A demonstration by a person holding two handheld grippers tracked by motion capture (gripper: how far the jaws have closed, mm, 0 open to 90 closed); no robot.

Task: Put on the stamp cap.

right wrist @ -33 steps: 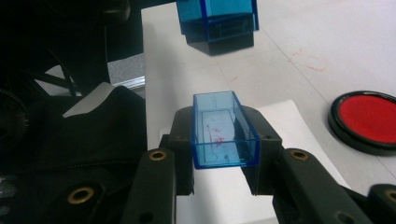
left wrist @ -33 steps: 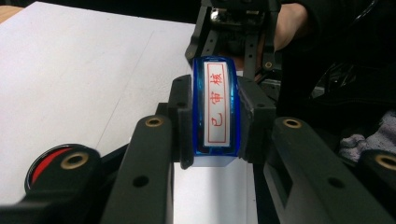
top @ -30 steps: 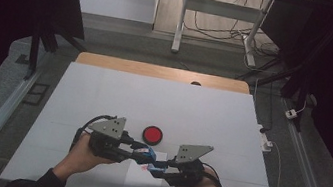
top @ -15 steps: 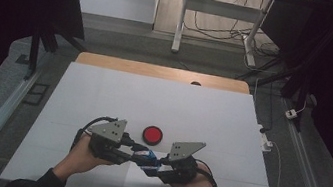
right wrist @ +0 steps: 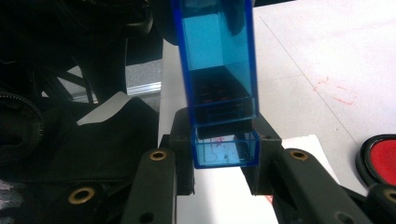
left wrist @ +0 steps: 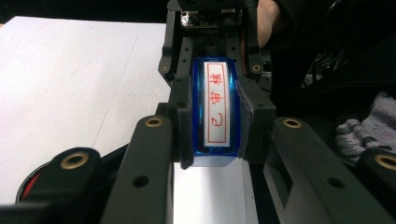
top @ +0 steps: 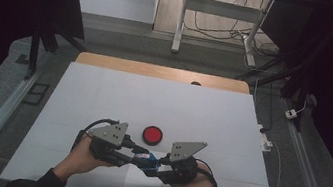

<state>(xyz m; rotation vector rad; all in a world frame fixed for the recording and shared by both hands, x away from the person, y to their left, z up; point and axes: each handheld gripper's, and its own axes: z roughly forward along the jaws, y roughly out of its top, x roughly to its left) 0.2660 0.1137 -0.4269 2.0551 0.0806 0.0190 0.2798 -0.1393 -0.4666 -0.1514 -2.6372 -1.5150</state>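
Your left gripper [top: 132, 155] and right gripper [top: 155, 167] each pinch one end of the blue stamp [left wrist: 217, 112], held just above the table [top: 153, 101], near the red pad [top: 152, 135].

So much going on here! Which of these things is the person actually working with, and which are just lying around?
In use:
- blue stamp, gripped from both ends
- left tool, shut on the stamp
- right tool, shut on the stamp
- white paper sheet under the stamp, probably for stamping

Lying about:
- red ink pad, untouched on the table
- white plug and cables on the floor
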